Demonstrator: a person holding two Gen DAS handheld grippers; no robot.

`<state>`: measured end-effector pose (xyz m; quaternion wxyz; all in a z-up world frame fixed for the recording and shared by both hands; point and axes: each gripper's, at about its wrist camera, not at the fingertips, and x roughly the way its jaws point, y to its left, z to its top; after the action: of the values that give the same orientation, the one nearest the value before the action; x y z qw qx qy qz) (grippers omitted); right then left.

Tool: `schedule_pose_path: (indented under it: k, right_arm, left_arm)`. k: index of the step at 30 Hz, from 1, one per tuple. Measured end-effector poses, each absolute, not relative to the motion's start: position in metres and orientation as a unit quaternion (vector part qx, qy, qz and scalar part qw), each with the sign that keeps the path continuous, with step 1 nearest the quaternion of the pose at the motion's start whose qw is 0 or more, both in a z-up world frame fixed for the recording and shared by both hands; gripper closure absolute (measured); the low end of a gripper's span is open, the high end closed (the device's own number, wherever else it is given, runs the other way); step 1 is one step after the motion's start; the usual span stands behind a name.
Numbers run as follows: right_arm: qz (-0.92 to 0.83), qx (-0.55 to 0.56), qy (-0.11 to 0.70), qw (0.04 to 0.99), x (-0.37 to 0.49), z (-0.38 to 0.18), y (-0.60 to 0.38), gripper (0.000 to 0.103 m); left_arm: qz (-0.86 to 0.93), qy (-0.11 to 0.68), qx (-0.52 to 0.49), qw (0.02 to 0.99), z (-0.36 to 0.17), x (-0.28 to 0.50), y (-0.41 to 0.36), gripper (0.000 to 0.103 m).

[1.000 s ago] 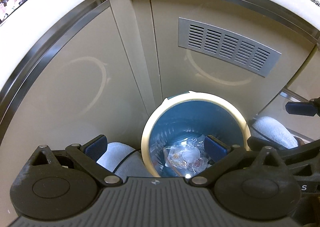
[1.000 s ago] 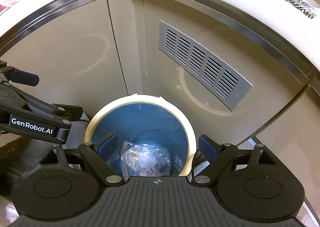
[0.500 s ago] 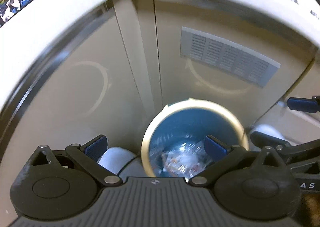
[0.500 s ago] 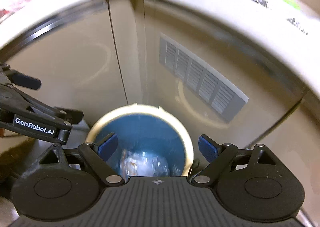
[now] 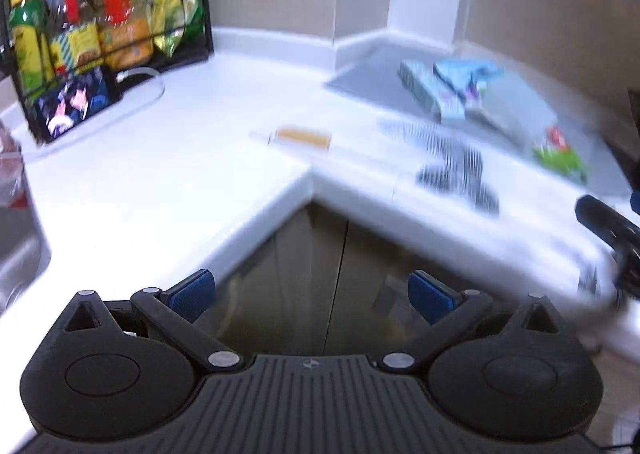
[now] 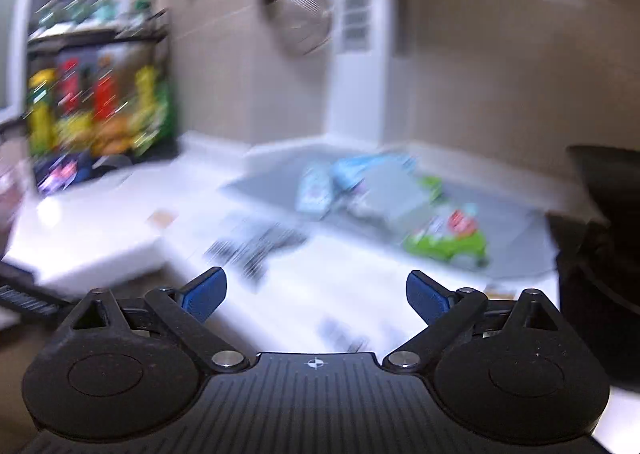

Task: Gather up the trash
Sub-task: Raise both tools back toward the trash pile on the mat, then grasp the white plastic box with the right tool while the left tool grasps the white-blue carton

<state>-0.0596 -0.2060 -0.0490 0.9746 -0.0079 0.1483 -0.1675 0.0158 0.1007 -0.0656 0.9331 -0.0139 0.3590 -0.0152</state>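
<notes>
Both views are blurred by motion and look over a white corner countertop (image 5: 168, 182). Litter lies on its right side: a green wrapper (image 5: 560, 158) (image 6: 448, 242), light blue packets (image 5: 448, 90) (image 6: 344, 182), a black-and-white striped wrapper (image 5: 456, 166) (image 6: 252, 246) and a small brown-labelled piece (image 5: 304, 136). My left gripper (image 5: 310, 294) is open and holds nothing, in front of the counter edge above the cabinet doors. My right gripper (image 6: 316, 294) has its jaws opening wide, nothing between them, over the counter's front. The other gripper's black end (image 5: 608, 226) shows at the right edge.
A black wire rack (image 5: 100, 42) (image 6: 100, 102) with bottles and snack packs stands at the back left. A grey mat (image 5: 460, 102) lies under the packets. A dark object (image 6: 604, 246) stands at the far right. A round strainer (image 6: 300, 22) hangs on the wall.
Both grippers have risen and tilted up from over the blue bin, which has left view; the countertop and its litter now fill both views. The right jaws stand slightly wider.
</notes>
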Motion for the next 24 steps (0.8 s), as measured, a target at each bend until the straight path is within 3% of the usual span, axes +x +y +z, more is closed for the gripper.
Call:
schedule_pose_path:
  k: [7,12,16,20,24]
  right_arm:
    - [-0.235,0.0,0.121,0.964,0.033,-0.057,-0.287,0.005]
    - [-0.178,0.066,0.19,0.963,0.086,-0.061,-0.325,0.005]
    - [-0.22,0.138,0.147,0.954,0.097,-0.065,-0.342,0.005]
    - [-0.208,0.155,0.167,0.951,0.105,-0.072,-0.352,0.006]
    - [-0.203,0.112,0.167,0.958,0.108,-0.068,-0.337,0.006]
  left_arm:
    - [-0.039,0.355,-0.06,0.932,-0.034,0.11,0.072,0.0]
    - [-0.052,0.366,-0.088,0.925,-0.034,0.193,0.039,0.0]
    - [-0.059,0.376,-0.096,0.92,-0.038,0.244,0.01,0.0]
    - [-0.051,0.376,-0.099,0.92,-0.043,0.278,-0.013,0.0]
    - [-0.055,0.388,-0.099,0.915,-0.052,0.304,-0.027,0.0]
